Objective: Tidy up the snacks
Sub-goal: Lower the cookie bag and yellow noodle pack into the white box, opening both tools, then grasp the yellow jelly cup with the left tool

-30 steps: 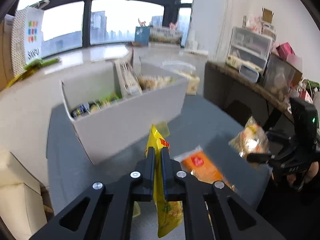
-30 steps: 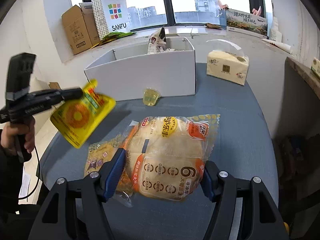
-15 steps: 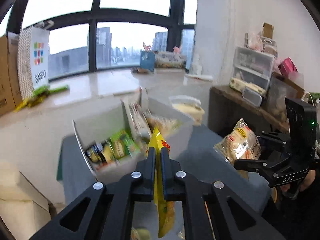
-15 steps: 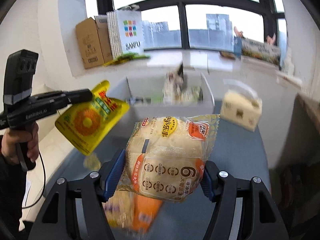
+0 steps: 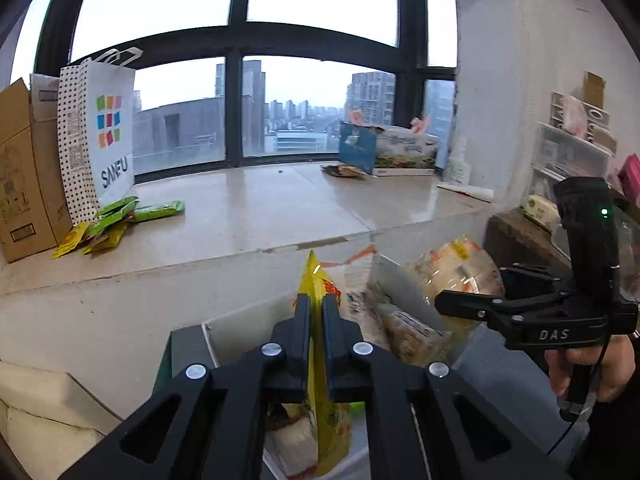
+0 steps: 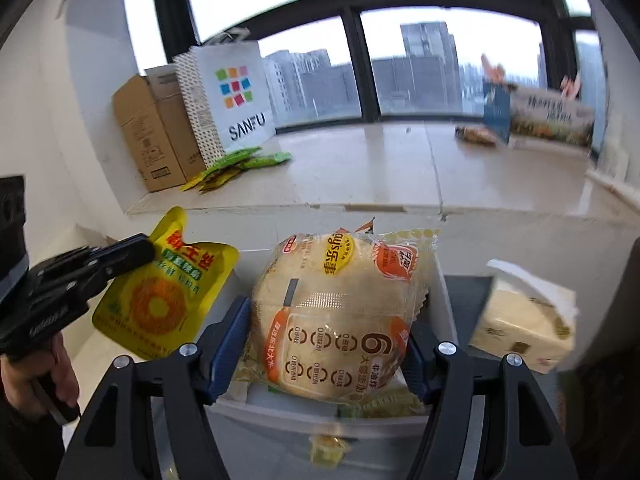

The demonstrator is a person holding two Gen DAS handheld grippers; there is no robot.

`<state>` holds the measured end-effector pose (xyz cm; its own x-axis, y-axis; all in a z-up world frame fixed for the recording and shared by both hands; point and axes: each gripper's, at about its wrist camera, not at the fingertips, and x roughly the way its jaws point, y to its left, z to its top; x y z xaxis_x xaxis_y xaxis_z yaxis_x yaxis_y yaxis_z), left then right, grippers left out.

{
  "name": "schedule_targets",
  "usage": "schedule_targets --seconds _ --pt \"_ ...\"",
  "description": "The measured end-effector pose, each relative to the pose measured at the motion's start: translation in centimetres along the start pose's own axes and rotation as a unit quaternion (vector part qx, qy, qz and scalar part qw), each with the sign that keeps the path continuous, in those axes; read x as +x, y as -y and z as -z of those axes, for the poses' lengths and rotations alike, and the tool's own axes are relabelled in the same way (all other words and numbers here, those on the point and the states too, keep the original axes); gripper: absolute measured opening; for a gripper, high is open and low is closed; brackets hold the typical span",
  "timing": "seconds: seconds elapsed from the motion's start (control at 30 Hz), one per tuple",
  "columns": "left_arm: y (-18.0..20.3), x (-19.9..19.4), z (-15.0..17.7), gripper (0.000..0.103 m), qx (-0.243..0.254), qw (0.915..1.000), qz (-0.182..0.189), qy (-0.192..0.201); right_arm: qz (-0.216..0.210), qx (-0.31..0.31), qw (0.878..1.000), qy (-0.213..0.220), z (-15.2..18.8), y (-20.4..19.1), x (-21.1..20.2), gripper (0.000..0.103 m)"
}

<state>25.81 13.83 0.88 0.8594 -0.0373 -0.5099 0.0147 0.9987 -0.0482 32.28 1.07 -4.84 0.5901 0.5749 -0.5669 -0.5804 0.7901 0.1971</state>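
Observation:
My left gripper (image 5: 316,300) pinches a flat yellow pouch (image 5: 322,400) by its top edge, and its jaws are opening. The pouch (image 6: 160,300) hangs over the left end of the white box (image 5: 240,320), with the left gripper (image 6: 136,248) seen from the side. A clear bag of round bread (image 6: 332,312) sits between the blue pads of my right gripper (image 6: 326,328), held above the box (image 6: 304,420). In the left wrist view the bread bag (image 5: 456,268) and right gripper (image 5: 470,286) hover at the right. Several snack packs lie inside the box.
A tissue box (image 6: 524,328) stands right of the white box on the grey table. A small jelly cup (image 6: 326,452) lies in front of it. On the window sill are a SANFU bag (image 5: 104,136), a cardboard box (image 5: 20,172) and green packets (image 5: 132,212).
Both grippers rose and moved forward from the table to above the white box, carrying the yellow pouch and the bread bag. An orange packet on the table dropped out of view.

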Motion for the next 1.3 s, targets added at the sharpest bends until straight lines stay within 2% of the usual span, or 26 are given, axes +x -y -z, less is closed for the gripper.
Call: schedule_targets --seconds 0.03,0.07,0.1,0.13,0.2,0.27,0.4,0.57,0.63,0.77,0.93,1.0,1.1,1.17,1.23,1.3 --pt "-0.2 0.8 0.1 0.025 0.006 0.9998 -0.008 -0.017 0.002 0.005 1.000 -0.001 -0.3 0.3 0.8 0.090" --pt "-0.2 1.6 0.3 0.041 0.006 0.9993 -0.011 -0.035 0.011 0.011 1.000 -0.001 -0.4 0.6 1.4 0.099" --pt "-0.3 2.0 0.5 0.080 0.006 0.9989 -0.013 -0.046 0.016 0.017 1.000 0.001 -0.5 0.8 1.5 0.103" --pt "-0.3 2.2 0.8 0.103 0.008 0.9989 -0.013 -0.044 0.020 0.023 1.000 0.002 -0.6 1.0 1.6 0.103" --pt "-0.5 1.9 1.4 0.103 0.004 0.9994 -0.005 -0.033 0.029 0.034 0.999 0.007 -0.8 1.5 1.2 0.103" --pt "-0.6 2.0 1.8 0.103 0.001 0.9991 0.000 -0.042 0.032 0.044 0.998 0.009 -0.7 1.9 0.7 0.103" --pt "0.2 1.5 2.6 0.103 0.023 0.9981 -0.017 -0.054 0.034 0.049 0.998 0.022 0.0 2.5 -1.1 0.103" --pt "1.5 -1.6 3.6 0.103 0.022 0.9987 -0.013 -0.044 0.031 0.026 0.999 0.035 2.0 1.9 -5.0 0.103" --pt "2.1 -3.6 4.9 0.103 0.023 0.9992 -0.001 -0.032 0.024 0.012 0.999 0.042 2.9 1.4 -6.9 0.103" --pt "3.4 -7.9 9.3 0.103 0.012 0.9993 0.014 -0.032 0.013 -0.001 0.997 0.074 6.5 0.9 -11.9 0.103" --pt "5.5 -11.6 14.2 0.103 0.007 0.9988 0.038 -0.030 0.009 0.001 0.998 0.068 12.6 0.3 -14.8 0.103" --pt "6.0 -12.4 15.8 0.103 -0.004 0.9987 0.034 -0.037 0.012 0.007 0.998 0.061 15.5 0.0 -15.1 0.103" --pt "6.4 -12.9 17.9 0.103 -0.025 0.9973 0.050 -0.047 0.015 0.022 0.998 0.052 19.5 -0.2 -15.5 0.103" --pt "6.7 -12.8 19.2 0.103 -0.029 0.9964 0.062 -0.051 0.001 0.042 0.998 0.051 21.6 -0.1 -15.7 0.103" --pt "7.0 -11.9 20.2 0.103 -0.020 0.9960 0.047 -0.073 -0.005 0.043 0.999 0.030 22.7 0.0 -15.2 0.103" --pt "7.4 -11.2 20.9 0.103 -0.003 0.9960 0.036 -0.082 0.011 0.038 0.999 0.025 22.9 -0.1 -15.1 0.103"
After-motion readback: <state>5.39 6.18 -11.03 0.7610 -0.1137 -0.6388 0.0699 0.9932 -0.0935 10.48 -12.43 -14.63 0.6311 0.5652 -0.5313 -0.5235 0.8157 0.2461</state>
